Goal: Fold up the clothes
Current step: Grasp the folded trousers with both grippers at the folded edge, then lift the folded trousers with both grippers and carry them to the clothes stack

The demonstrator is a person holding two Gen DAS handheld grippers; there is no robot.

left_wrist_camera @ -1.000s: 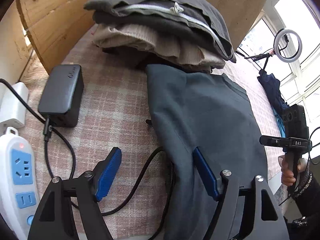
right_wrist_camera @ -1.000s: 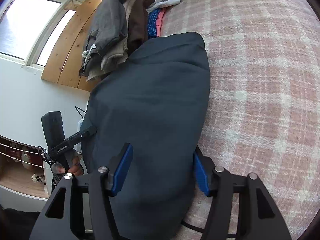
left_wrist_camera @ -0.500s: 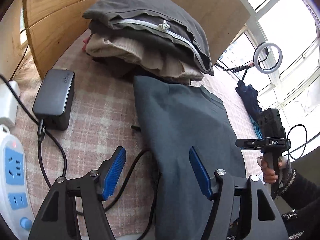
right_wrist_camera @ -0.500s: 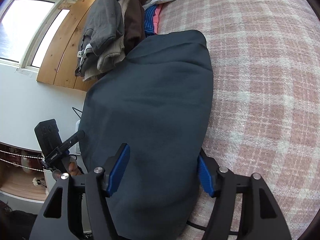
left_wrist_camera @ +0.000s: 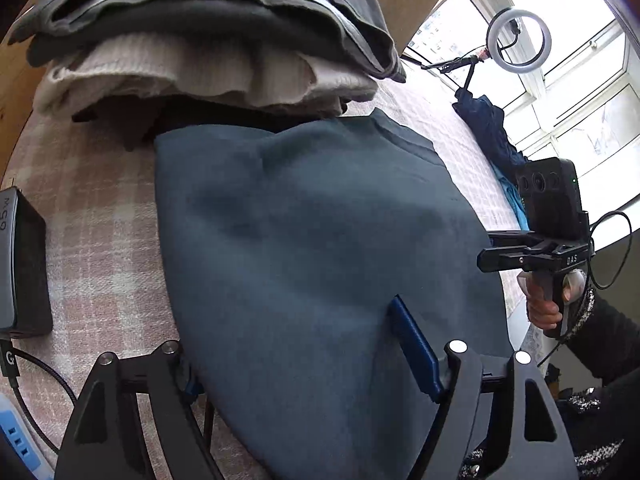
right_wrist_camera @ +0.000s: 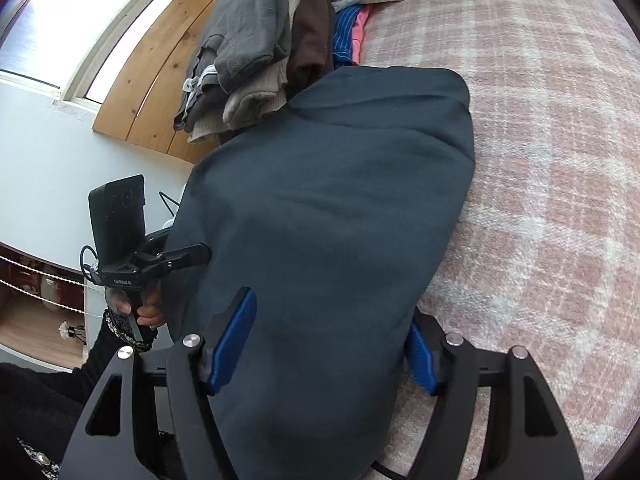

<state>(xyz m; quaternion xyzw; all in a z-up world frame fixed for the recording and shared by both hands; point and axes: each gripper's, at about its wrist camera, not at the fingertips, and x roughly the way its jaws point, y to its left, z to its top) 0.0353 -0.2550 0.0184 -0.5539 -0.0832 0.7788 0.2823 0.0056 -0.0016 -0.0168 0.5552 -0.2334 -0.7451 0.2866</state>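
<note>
"das" on right tongs (left_wrist_camera: 536,258); both tongs wide apart astride teal garment (left_wrist_camera: 320,240), ungripped

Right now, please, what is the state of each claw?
Left claw: open, its jaws just opening, straddling the near edge of the dark blue garment.
Right claw: open, jaws just opening, garment between them, not gripped.

1. A dark blue garment (left_wrist_camera: 320,240) lies flat on the plaid bed (left_wrist_camera: 92,216).
2. The left gripper (left_wrist_camera: 304,360) straddles its near edge, jaws apart and just opened wider.
3. A pile of folded clothes (left_wrist_camera: 200,40) sits behind it.
4. A black power adapter (left_wrist_camera: 22,264) lies at the left.
</note>
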